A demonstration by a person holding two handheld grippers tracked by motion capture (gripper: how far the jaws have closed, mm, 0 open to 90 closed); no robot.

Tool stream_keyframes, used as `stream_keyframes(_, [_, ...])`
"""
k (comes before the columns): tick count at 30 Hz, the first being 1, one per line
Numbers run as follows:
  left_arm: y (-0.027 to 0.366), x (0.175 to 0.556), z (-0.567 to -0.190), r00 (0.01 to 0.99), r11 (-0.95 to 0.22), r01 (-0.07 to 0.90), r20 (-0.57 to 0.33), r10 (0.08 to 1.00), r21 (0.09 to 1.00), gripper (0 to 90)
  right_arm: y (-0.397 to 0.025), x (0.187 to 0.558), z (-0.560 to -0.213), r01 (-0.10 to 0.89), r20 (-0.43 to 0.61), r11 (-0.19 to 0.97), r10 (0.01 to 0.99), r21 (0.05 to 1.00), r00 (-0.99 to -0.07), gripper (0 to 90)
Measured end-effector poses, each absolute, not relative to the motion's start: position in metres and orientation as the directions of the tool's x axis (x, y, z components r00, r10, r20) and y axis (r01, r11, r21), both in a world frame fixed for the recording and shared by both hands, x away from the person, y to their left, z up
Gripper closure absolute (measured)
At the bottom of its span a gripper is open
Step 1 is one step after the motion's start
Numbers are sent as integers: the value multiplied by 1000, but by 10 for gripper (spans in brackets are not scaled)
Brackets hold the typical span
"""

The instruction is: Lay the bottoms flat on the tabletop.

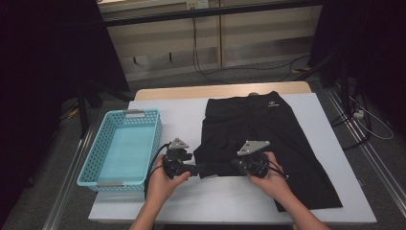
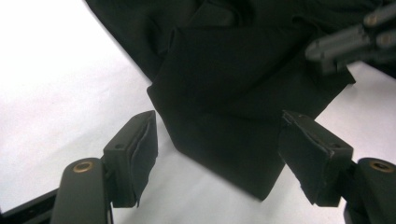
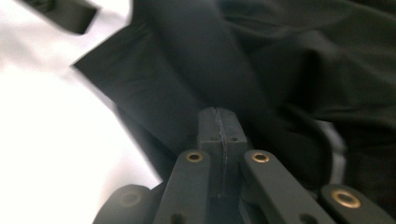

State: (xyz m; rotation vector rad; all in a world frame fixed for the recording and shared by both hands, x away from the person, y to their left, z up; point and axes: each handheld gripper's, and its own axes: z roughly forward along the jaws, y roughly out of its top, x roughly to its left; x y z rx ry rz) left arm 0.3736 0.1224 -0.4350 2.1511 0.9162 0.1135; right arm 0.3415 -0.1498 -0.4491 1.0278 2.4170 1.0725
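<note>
Both hand-held grippers work at the near left corner of the black shorts (image 1: pixel 268 139), which lie spread on the white counter (image 1: pixel 186 115), waistband at the far edge and legs running toward me.

1. Left hand-held gripper (image 1: pixel 197 168): I hold it with its jaws spread wide, one on each side of a folded flap of cloth. In the left gripper view the pads (image 2: pixel 142 151) stand clear of the fabric corner (image 2: pixel 219 135) and nothing is pinched. I judge this spacing is kept so the flap can be taken in a single closing move.

2. Right hand-held gripper (image 1: pixel 238 164): its jaws are pressed together, seam to seam, in the right gripper view (image 3: pixel 218 126). The tips lie against the dark cloth, but whether a layer is caught between them I cannot tell. I judge it is placed there to pin or steady the hem while the left side prepares its grasp.

3. Shorts position: the near left leg is doubled back on itself, forming a pointed flap between the two grippers. The right leg reaches the near right part of the counter.

4. Blue basket (image 1: pixel 122 146): it stands empty on the left of the counter, just beside the left hand (image 1: pixel 165 184). I judge it is the likely destination once folding is complete, hence its close placement.
</note>
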Motion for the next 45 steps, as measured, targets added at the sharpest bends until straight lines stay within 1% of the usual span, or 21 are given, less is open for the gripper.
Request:
stream_keyframes(5, [120,373,-439,729,-435,589,-216,649,681,324,-158,346,-452,513,25,451,733,731,-680,900])
stream_keyframes(10, [117,371,-443,730,-446,603,-233,642,661,355,-155,346,-454,515,0,474,736,714,-677,885])
stream_keyframes(14, [114,369,-446,734,-454,601,-230,639,658,358,-156,347,-455,518,-29,480,753,708,-657,887])
stream_keyframes(17, [112,368,-447,737,-461,602,-231,636,652,377,-157,347,-456,521,-14,470,752,712,-659,839])
stream_keyframes(19, [110,367,-448,744,-471,600,-234,626,647,431,-158,346,-456,519,-19,468,755,715,-655,783])
stream_keyframes(21, [108,365,-448,751,-490,586,-204,628,646,467,-159,345,-455,521,-17,464,759,716,-651,742])
stream_keyframes(23, [108,365,-447,749,-489,598,-227,622,634,562,-159,344,-455,521,-18,459,762,720,-647,704])
stream_keyframes(25, [106,363,-448,751,-496,589,-205,628,638,629,-160,343,-455,521,-12,454,762,723,-648,682])
stream_keyframes(28, [104,362,-447,755,-517,576,-170,633,633,744,-160,341,-452,515,-10,445,764,732,-645,616])
stream_keyframes(29, [104,363,-447,754,-518,578,-170,635,630,780,-160,340,-452,514,-11,444,765,734,-645,597])
stream_keyframes(30, [104,363,-448,754,-513,589,-196,627,625,816,-161,339,-451,514,-9,441,765,736,-644,590])
stream_keyframes(31, [103,363,-448,752,-503,599,-223,620,623,874,-161,337,-449,511,-9,439,764,739,-645,580])
stream_keyframes(32, [102,363,-449,751,-502,597,-216,624,625,892,-162,336,-448,505,-11,438,764,744,-646,570])
stream_keyframes(34, [102,363,-447,753,-510,596,-212,623,620,897,-164,333,-446,498,-7,436,758,750,-653,566])
stream_keyframes(36, [103,364,-446,749,-504,603,-221,625,619,900,-165,331,-445,491,-8,439,752,753,-660,581])
stream_keyframes(42, [121,370,-426,717,-418,621,-264,645,663,900,-165,330,-445,488,6,433,743,758,-669,581])
stream_keyframes(45, [133,373,-419,702,-389,631,-281,655,671,900,-162,329,-445,486,13,433,736,759,-677,574])
